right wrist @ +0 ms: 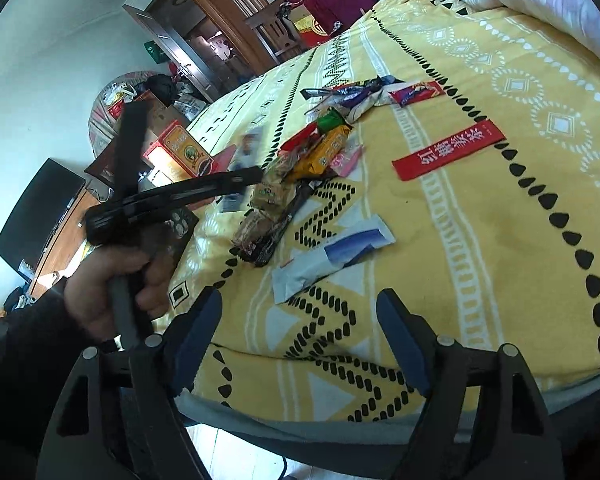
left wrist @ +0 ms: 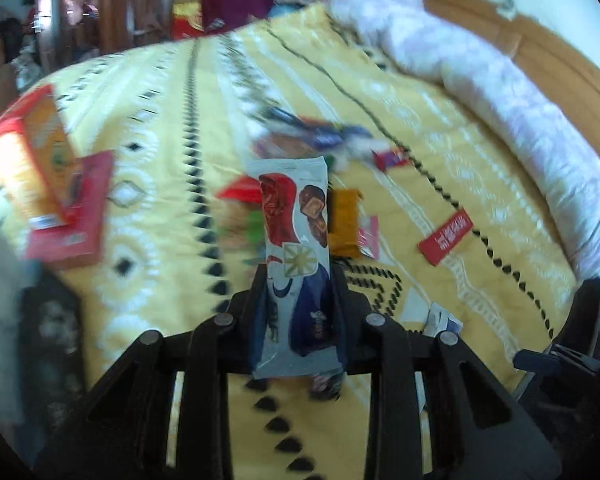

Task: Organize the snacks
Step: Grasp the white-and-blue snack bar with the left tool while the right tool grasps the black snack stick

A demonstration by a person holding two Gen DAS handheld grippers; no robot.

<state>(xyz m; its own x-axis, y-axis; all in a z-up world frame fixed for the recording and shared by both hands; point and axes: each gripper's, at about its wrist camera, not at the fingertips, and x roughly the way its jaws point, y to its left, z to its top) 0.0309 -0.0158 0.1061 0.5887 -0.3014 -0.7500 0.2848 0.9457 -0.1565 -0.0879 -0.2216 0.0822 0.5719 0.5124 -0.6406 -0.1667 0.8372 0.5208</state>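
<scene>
My left gripper (left wrist: 298, 280) is shut on a grey-white snack packet (left wrist: 292, 216) printed with red and brown chocolates. The packet stands up between the fingers, above the yellow patterned bedspread (left wrist: 160, 120). The right wrist view shows that gripper from the side, held by a hand (right wrist: 112, 284), with the packet blurred at its tip (right wrist: 246, 152). My right gripper (right wrist: 300, 308) is open over the bed's near edge, with nothing between its fingers. A white-and-blue packet (right wrist: 332, 256) lies flat just beyond it. A heap of mixed snack wrappers (right wrist: 300, 160) lies farther in.
A red sachet with white characters (right wrist: 448, 155) lies alone right of the heap. An orange-and-red box (left wrist: 32, 168) sits at the bed's left side. A rolled pale quilt (left wrist: 480, 80) lines the far right. An orange packet (left wrist: 343, 222) lies behind the held one.
</scene>
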